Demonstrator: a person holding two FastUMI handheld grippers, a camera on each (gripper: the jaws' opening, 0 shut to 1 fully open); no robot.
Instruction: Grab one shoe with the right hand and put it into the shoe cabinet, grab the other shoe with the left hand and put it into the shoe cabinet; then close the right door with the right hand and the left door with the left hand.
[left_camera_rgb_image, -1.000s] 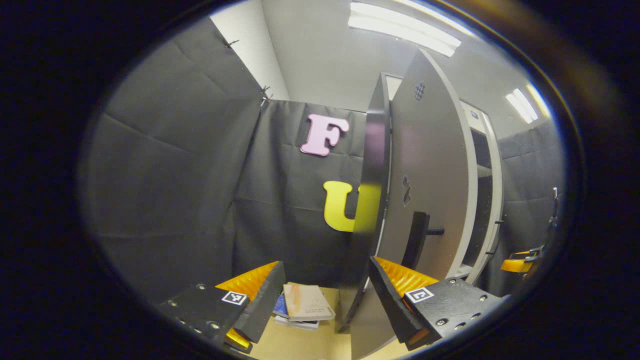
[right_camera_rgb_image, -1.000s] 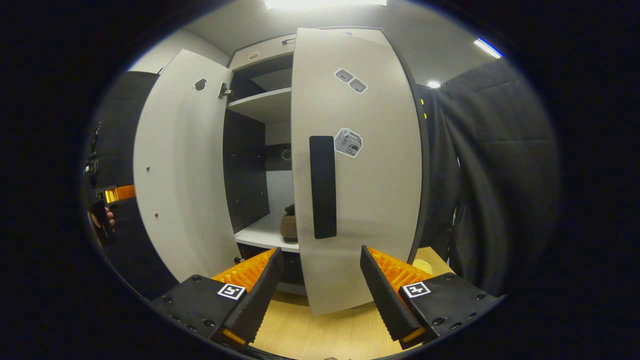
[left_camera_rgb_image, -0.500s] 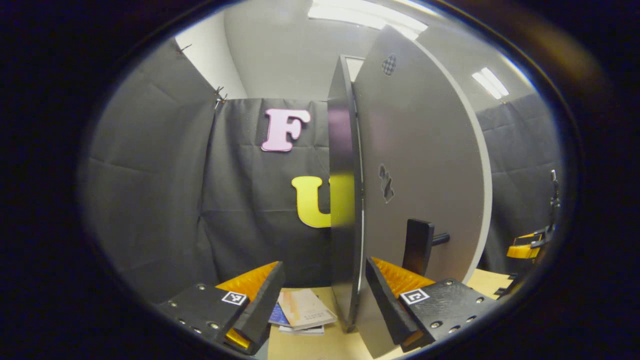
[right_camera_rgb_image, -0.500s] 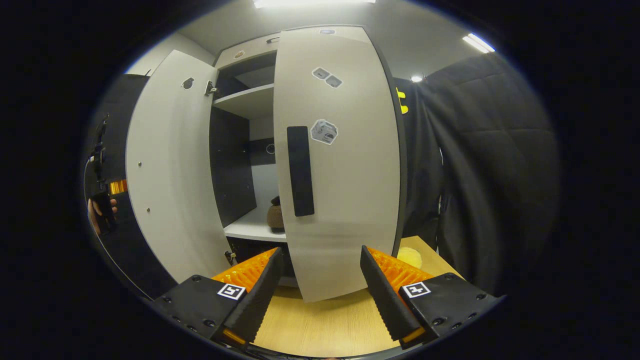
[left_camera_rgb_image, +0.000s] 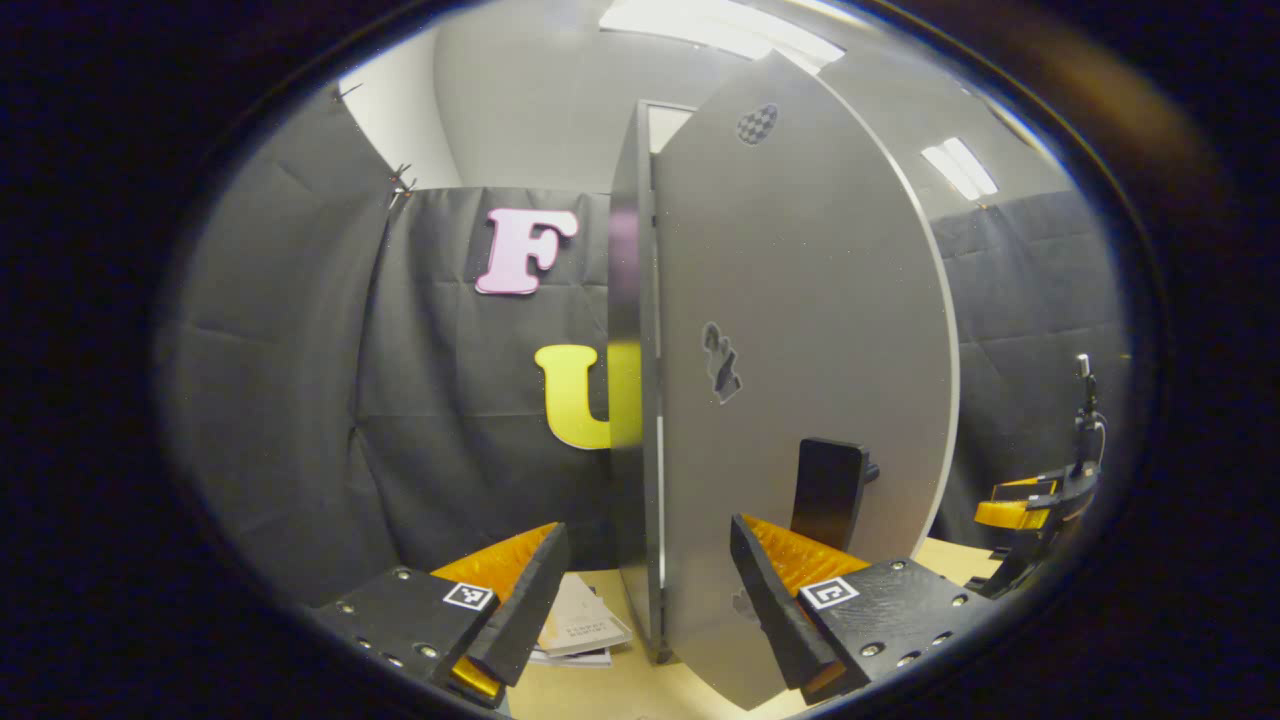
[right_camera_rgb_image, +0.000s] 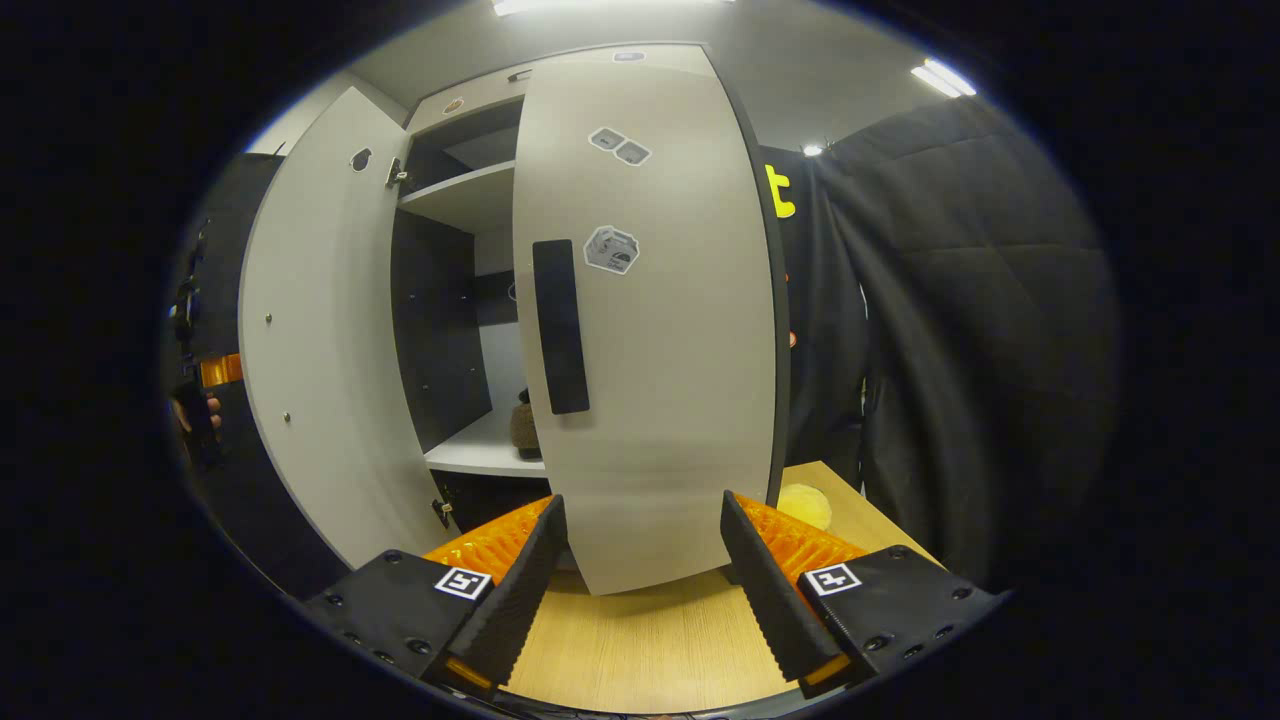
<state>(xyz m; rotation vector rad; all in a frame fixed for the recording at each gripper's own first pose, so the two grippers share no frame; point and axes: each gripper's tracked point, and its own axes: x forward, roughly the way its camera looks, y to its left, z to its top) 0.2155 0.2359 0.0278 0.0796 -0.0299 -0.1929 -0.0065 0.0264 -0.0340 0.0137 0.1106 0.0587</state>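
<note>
The shoe cabinet (right_camera_rgb_image: 455, 200) stands on a wooden floor. Its left door (right_camera_rgb_image: 320, 330) hangs open, inner face showing. The right door (right_camera_rgb_image: 660, 350), with a dark handle (right_camera_rgb_image: 560, 325), is swung most of the way across the opening. One brown shoe (right_camera_rgb_image: 524, 430) shows through the gap, on the lower shelf. My right gripper (right_camera_rgb_image: 641, 500) is open just in front of the right door's lower edge. My left gripper (left_camera_rgb_image: 648, 525) is open at the outer side of the left door (left_camera_rgb_image: 800, 300), whose free edge lies between the fingers, near its handle (left_camera_rgb_image: 828, 490).
A few books (left_camera_rgb_image: 580, 630) lie on the floor by the black cloth wall. A yellow round thing (right_camera_rgb_image: 803, 505) sits on the floor right of the cabinet. A hand holds the left gripper (right_camera_rgb_image: 205, 375) behind the left door. The right gripper (left_camera_rgb_image: 1030, 500) shows at far right.
The right door has swung further toward the cabinet, narrowing the gap. The left gripper has come round to face the left door's outer side, with more of that face in view.
</note>
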